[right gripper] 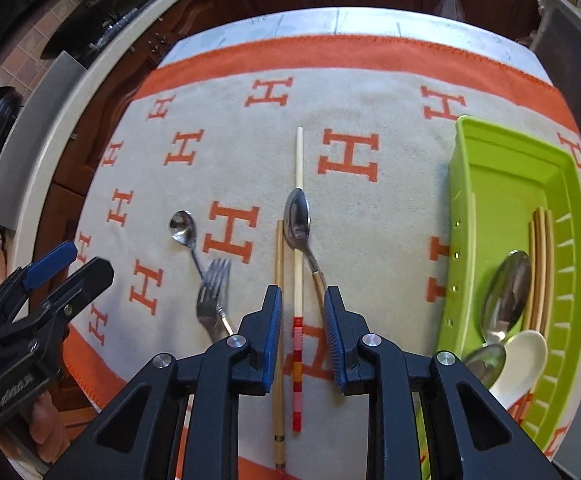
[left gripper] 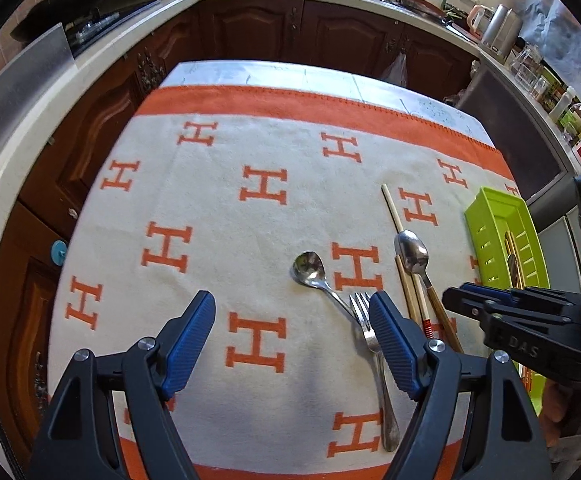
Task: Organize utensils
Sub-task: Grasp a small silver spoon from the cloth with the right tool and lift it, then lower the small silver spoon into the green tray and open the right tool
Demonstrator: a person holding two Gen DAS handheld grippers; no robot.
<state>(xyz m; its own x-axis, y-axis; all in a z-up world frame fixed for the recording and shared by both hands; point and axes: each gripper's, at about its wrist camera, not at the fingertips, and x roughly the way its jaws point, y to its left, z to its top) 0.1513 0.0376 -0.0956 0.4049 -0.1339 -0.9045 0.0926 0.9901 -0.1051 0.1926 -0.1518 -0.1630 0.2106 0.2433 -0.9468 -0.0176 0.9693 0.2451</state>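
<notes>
On the H-patterned cloth point(right gripper: 370, 216) lie a small steel spoon point(right gripper: 182, 226) crossed by a fork point(right gripper: 212, 292), a larger spoon point(right gripper: 297, 220), and two chopsticks: a plain one point(right gripper: 279, 320) and one with a red-banded end point(right gripper: 297, 320). My right gripper point(right gripper: 303, 294) hovers over the chopsticks, open narrowly, with the banded one showing in the gap, untouched. My left gripper point(left gripper: 292, 298) stands wide open above bare cloth, its right finger over the fork point(left gripper: 364, 328). The green tray point(right gripper: 462, 200) at the right holds chopsticks point(right gripper: 542, 264), two steel spoons point(right gripper: 508, 292) and a white spoon point(right gripper: 522, 356).
The cloth covers a small table whose far edge point(left gripper: 290, 76) faces dark wooden cabinets point(left gripper: 250, 32). A counter point(left gripper: 30, 120) wraps around the left and back. The two grippers sit close together, and a hand point(right gripper: 42, 420) holds the left one.
</notes>
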